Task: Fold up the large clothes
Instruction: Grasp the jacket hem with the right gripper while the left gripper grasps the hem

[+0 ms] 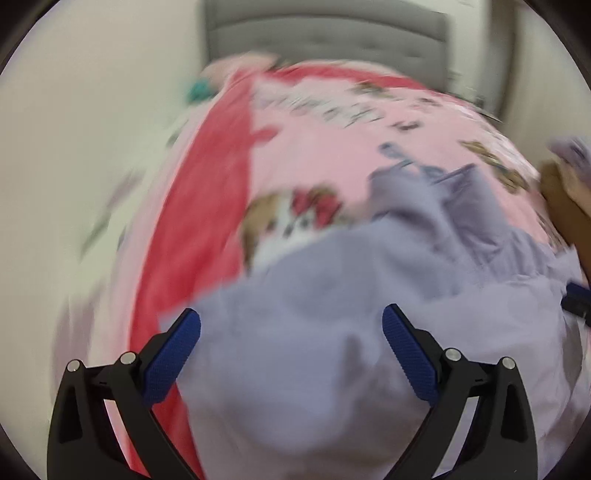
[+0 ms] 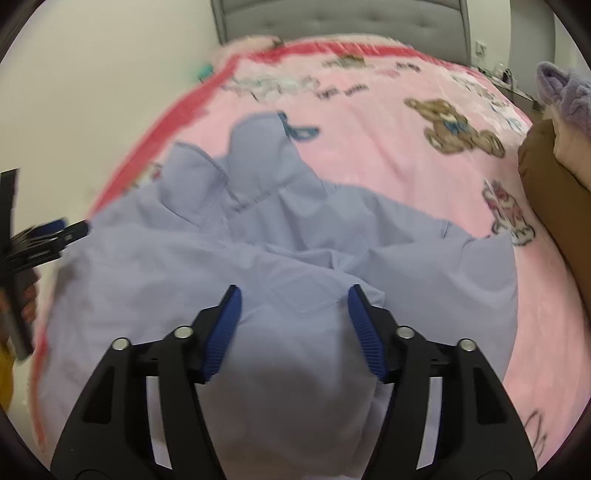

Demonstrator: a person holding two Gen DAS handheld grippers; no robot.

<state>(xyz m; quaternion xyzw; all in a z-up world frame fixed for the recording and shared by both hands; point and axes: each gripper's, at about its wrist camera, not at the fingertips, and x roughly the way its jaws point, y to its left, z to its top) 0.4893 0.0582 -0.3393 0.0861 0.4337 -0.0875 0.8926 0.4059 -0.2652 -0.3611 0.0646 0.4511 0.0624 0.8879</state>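
A large lavender garment [image 2: 280, 258] lies rumpled on a pink teddy-bear blanket [image 2: 388, 122] on the bed; it also shows in the left wrist view [image 1: 332, 295], which is blurred. My left gripper [image 1: 291, 332] is open above the garment's near left part, nothing between its blue pads. My right gripper [image 2: 295, 306] is open over the garment's near middle, empty. The left gripper [image 2: 40, 236] shows at the left edge of the right wrist view. The right gripper's tip [image 1: 578, 299] shows at the right edge of the left view.
The blanket has a red border [image 1: 199, 221] along the left side, beside a white wall. A grey padded headboard [image 2: 343, 18] stands at the far end. A brown cushion [image 2: 546, 177] and purple cloth [image 2: 561, 88] sit at the bed's right.
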